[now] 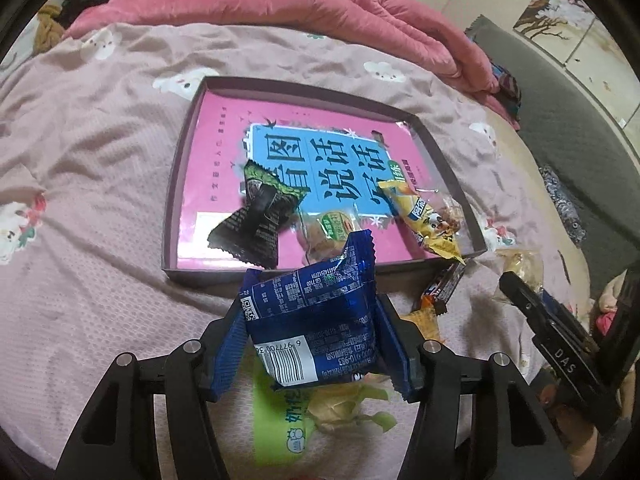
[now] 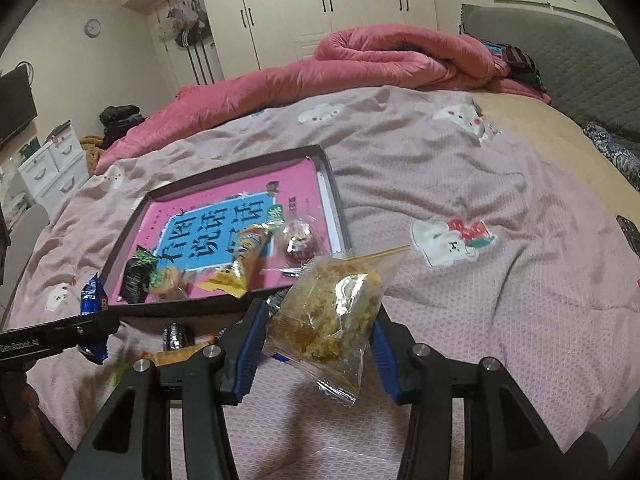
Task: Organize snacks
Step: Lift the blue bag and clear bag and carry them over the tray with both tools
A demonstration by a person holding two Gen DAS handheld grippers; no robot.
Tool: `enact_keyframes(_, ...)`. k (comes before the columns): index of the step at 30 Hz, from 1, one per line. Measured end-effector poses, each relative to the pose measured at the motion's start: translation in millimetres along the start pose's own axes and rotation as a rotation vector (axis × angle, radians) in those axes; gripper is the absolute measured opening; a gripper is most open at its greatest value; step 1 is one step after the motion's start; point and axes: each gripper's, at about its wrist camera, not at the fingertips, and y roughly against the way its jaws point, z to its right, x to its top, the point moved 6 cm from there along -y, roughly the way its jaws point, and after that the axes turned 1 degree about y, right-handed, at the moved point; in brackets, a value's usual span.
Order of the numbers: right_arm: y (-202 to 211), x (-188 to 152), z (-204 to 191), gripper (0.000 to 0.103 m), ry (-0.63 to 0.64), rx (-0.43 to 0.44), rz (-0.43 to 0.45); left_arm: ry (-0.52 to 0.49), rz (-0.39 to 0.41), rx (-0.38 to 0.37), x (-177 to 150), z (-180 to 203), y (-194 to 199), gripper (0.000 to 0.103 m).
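My left gripper point(image 1: 314, 294) is shut on a blue foil snack packet point(image 1: 316, 320), held just above the bed in front of a dark shallow tray point(image 1: 174, 184). A pink book lines the tray. On it lie a black-and-green packet point(image 1: 260, 216), a clear-wrapped biscuit point(image 1: 328, 232) and a yellow packet point(image 1: 428, 220). In the right wrist view my right gripper point(image 2: 320, 308) is shut on a clear bag of crumbly yellow snack point(image 2: 332, 312), near the tray's point(image 2: 338, 204) front corner. The left gripper point(image 2: 96, 322) with the blue packet point(image 2: 93, 294) shows at that view's left edge.
Loose on the pink bedsheet before the tray are a brown chocolate bar point(image 1: 444, 288), an orange wrapper point(image 1: 426, 318) and a green-and-white packet point(image 1: 288, 428). A rolled pink quilt point(image 2: 400, 56) lies along the far side. A grey headboard point(image 2: 560, 48) stands at right.
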Motion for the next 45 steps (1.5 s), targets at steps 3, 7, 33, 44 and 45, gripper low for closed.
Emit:
enact_keyframes(3, 4, 2, -5, 0.049, 0.014, 0.006, 0.014, -0.010, 0.014, 0.011, 2, 1, 5, 0.062)
enact_keyframes(7, 8, 5, -11, 0.049, 0.028, 0.017, 0.027, -0.023, 0.032, 0.020, 4, 2, 10, 0.062)
enact_keyframes(33, 16, 36, -47, 0.049, 0.110, 0.088, 0.100, 0.036, 0.159, 0.062, 33, -30, 39, 0.062)
enact_keyframes(44, 12, 46, -54, 0.049, 0.125, 0.087, 0.113, 0.079, 0.192, 0.094, 44, -53, 38, 0.062)
enact_keyframes(45, 12, 47, -56, 0.049, 0.128, 0.087, 0.115, 0.082, 0.192, 0.095, 44, -54, 38, 0.062)
